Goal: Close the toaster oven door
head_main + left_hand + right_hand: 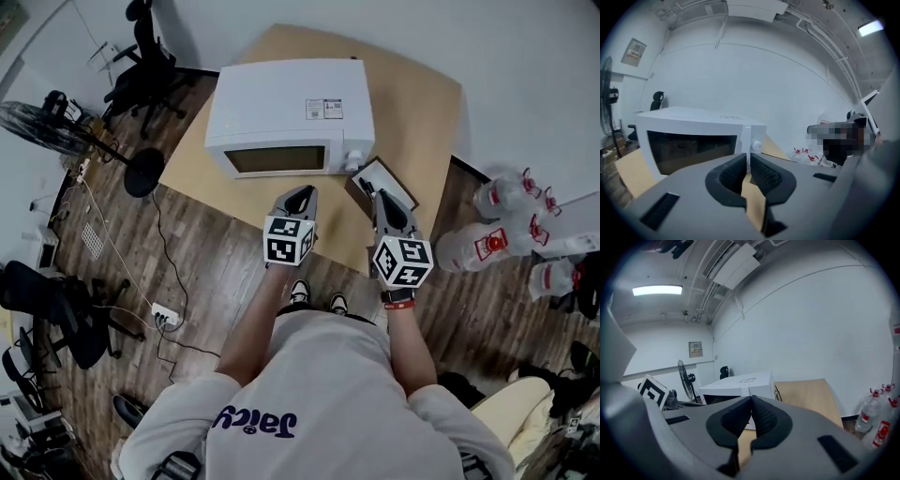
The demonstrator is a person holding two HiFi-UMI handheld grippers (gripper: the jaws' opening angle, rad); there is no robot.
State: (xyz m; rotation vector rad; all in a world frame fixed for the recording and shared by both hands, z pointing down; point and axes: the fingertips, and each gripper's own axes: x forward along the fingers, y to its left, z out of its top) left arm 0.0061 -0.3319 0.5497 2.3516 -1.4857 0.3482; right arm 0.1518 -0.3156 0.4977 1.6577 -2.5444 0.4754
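The white toaster oven [286,112] stands on the wooden table [417,112]. Its dark glass door [278,159] lies flush with the front, and a white knob [354,159] sits to the door's right. My left gripper [302,193] hovers just in front of the door's right part, shut with nothing between its pads. In the left gripper view the oven [693,140] and knob [755,146] lie right beyond the shut left gripper [747,161]. My right gripper [382,195] is off to the oven's right, also shut and empty. The right gripper [751,404] sees the oven [736,387] ahead.
A small dark-framed box [380,180] lies on the table by the right gripper. Large water bottles [497,246] stand on the floor at the right. Office chairs [145,66], a fan [37,122] and a power strip [164,317] with cables are at the left.
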